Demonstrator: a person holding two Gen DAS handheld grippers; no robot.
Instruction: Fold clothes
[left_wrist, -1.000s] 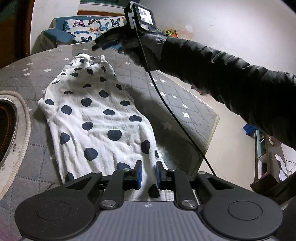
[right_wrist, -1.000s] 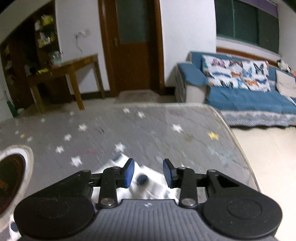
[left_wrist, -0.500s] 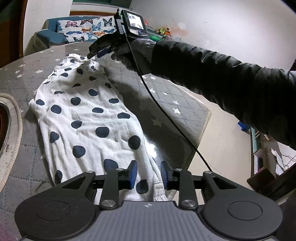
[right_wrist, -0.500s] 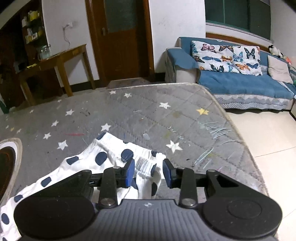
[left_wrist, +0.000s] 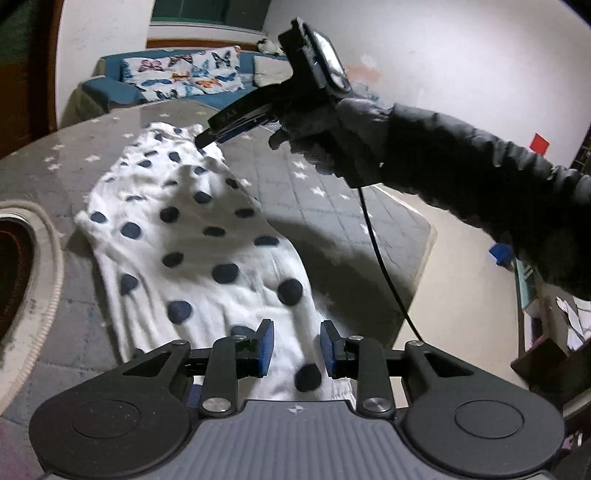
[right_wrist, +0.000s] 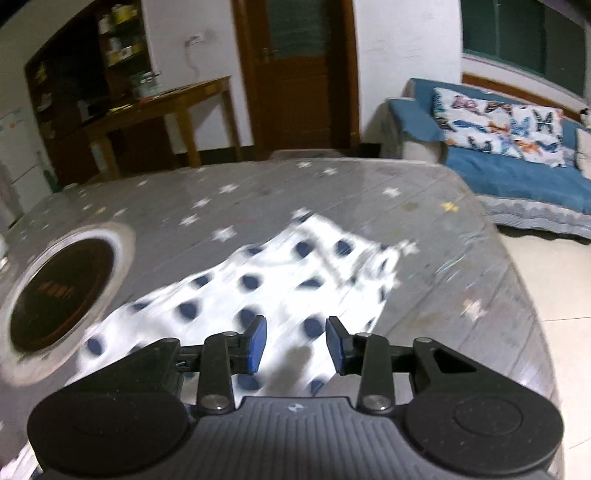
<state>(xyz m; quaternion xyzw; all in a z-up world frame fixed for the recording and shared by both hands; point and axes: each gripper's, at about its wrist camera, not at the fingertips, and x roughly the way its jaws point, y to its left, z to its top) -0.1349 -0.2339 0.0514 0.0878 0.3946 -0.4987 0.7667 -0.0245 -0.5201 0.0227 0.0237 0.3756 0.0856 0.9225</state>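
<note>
Left wrist view has the white polka-dot garment (left_wrist: 192, 236) stretched out long on the grey star-print table (left_wrist: 332, 206), running from right under the left gripper (left_wrist: 296, 345) up toward the far end. Its near hem sits below and between the 2 blue pads (left_wrist: 266, 345), but the pads stand apart with a clear gap and aren't pinching any cloth. At the far end the right gripper (left_wrist: 212, 138), held in a gloved hand (left_wrist: 332, 140) with a dark sleeve (left_wrist: 480, 184) behind it, hovers over the waistband edge with its tips at or just above the cloth; I can't tell from this angle whether they touch. A black cable (left_wrist: 380, 258) hangs off that gripper.

Right wrist view is blurry. The right gripper (right_wrist: 296, 345) has its jaws easing wider, nothing caught between them, and the garment (right_wrist: 266, 291) lies below and ahead of the tips.

Going outward: the table (right_wrist: 424, 229) has a round dark inset with a pale ring (right_wrist: 62, 291) to the left of the garment. Past the table edge there's pale tiled floor (right_wrist: 554, 280), a blue sofa (right_wrist: 517, 173) with a butterfly cushion (right_wrist: 498, 125), a wooden door (right_wrist: 295, 74) and a wooden side table (right_wrist: 166, 107).
</note>
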